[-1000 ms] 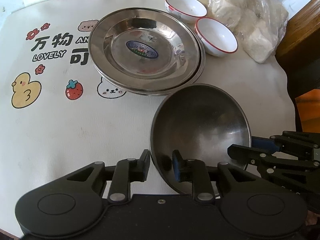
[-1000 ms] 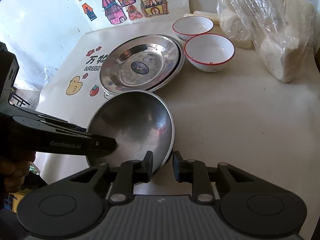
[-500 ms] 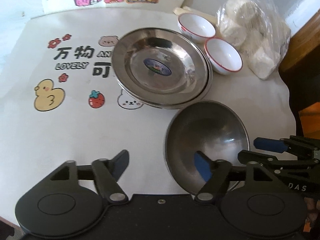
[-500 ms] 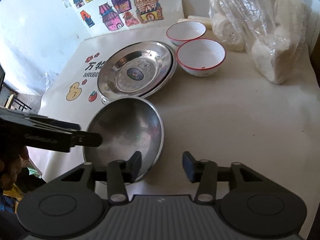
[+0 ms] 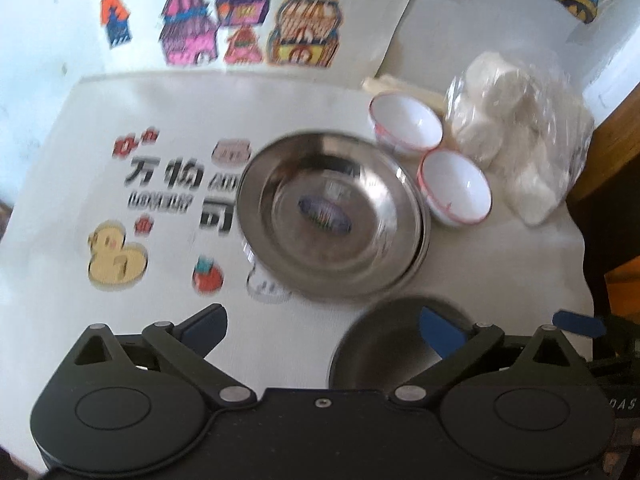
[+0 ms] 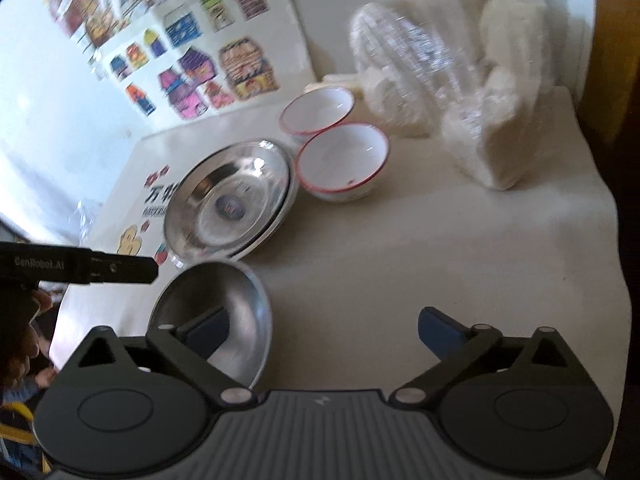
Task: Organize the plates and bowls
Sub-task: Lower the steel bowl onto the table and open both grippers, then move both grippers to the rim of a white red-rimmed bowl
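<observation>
Both grippers have their fingers spread wide and hold nothing: the left gripper (image 5: 322,330) and the right gripper (image 6: 324,330) hover above the near edge of the table (image 6: 460,248). A steel bowl (image 6: 230,304) rests on the table just below them, free of either tool. Beyond it, just apart, lies a stack of steel plates (image 5: 332,220) with a blue sticker in the middle. Two white bowls with red rims (image 5: 456,188) (image 5: 406,126) stand just beside the plates' far right edge. A clear bag of white buns (image 5: 516,136) sits to their right. Cartoon prints and coloured house pictures (image 5: 240,28) cover the cloth and wall.
</observation>
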Demonstrator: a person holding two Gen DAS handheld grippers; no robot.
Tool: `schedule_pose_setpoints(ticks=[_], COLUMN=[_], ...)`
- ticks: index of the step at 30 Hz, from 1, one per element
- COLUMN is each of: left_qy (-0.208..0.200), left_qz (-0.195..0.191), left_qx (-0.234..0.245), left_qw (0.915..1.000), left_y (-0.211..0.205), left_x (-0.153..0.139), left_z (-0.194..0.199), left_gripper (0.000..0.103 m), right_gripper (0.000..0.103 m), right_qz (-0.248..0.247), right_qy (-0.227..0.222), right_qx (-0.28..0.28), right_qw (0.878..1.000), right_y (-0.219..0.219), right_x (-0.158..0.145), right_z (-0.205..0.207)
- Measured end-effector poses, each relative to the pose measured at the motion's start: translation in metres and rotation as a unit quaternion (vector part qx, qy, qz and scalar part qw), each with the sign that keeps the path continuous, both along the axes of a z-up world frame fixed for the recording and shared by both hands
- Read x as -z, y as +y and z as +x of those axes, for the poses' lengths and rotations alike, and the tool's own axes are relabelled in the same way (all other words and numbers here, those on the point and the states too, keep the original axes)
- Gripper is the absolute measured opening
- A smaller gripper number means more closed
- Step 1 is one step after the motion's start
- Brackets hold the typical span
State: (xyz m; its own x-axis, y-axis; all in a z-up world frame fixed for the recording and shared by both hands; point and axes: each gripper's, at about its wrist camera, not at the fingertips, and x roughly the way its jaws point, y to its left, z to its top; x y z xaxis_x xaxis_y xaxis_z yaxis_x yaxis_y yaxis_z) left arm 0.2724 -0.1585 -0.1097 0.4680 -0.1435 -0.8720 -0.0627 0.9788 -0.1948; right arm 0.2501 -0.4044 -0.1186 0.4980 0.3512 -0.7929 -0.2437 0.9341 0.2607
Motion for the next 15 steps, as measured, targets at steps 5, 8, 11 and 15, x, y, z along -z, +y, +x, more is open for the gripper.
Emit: schedule_pose_setpoints(ticks=[5, 8, 11, 15], left_qy=[-0.025, -0.033, -0.037, -0.043], left_qz=[0.017, 0.03, 0.042, 0.06], left_qx=[0.016, 0.036, 0.057, 0.096], left_qw=[0.9994, 0.9984, 0.9968, 0.9927], left_y=[-0.011, -0.02, -0.03, -0.051], left_x=[-0.007, -0.009, -0.008, -0.007], left_z=[0.027, 0.047, 0.068, 0.096], left_gripper=[0.102, 0.102, 0.102, 0.102], right_gripper=[0.103, 0.103, 0.103, 0.103], right_qz=[0.01, 0.016, 0.018, 0.02], right_qy=[-0.01, -0.016, -0.022, -0.027], right_qx=[0.034, 0.051, 0.06, 0.066], right_qw=[0.999, 0.998, 0.998, 0.997], right_y=[-0.016, -0.025, -0.032, -0.038], right_x=[0.003, 0.005, 0.007, 0.011], right_z=[0.012, 0.018, 0.025, 0.036])
